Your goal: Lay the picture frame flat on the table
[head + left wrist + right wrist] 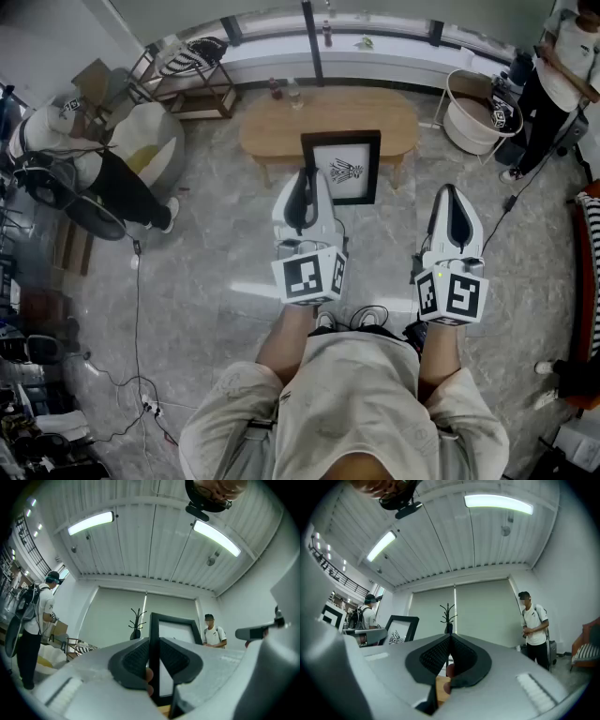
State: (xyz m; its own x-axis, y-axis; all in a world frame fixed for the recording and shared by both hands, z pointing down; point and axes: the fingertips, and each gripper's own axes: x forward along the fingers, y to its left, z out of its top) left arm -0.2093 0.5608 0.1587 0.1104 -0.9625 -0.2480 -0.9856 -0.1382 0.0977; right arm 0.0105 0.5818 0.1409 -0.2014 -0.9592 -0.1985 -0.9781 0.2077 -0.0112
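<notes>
A black picture frame (340, 167) with a white print stands upright on the oval wooden table (281, 131). My left gripper (305, 183) reaches to the frame's left side. In the left gripper view its pads press on the frame's left bar (153, 634), and the rest of the frame (174, 619) rises beyond my left gripper (154, 644). My right gripper (455, 202) hangs to the right of the frame, apart from it, with its jaws together and nothing in them. The right gripper view shows my right gripper (450, 641) shut and the frame (401, 630) off to its left.
Two small bottles (283, 90) stand at the table's far edge. A round white tub (473, 112) and a standing person (562, 66) are at the right, a bent-over person (94, 141) and a wire shelf (187, 75) at the left. Cables (141, 375) lie on the floor.
</notes>
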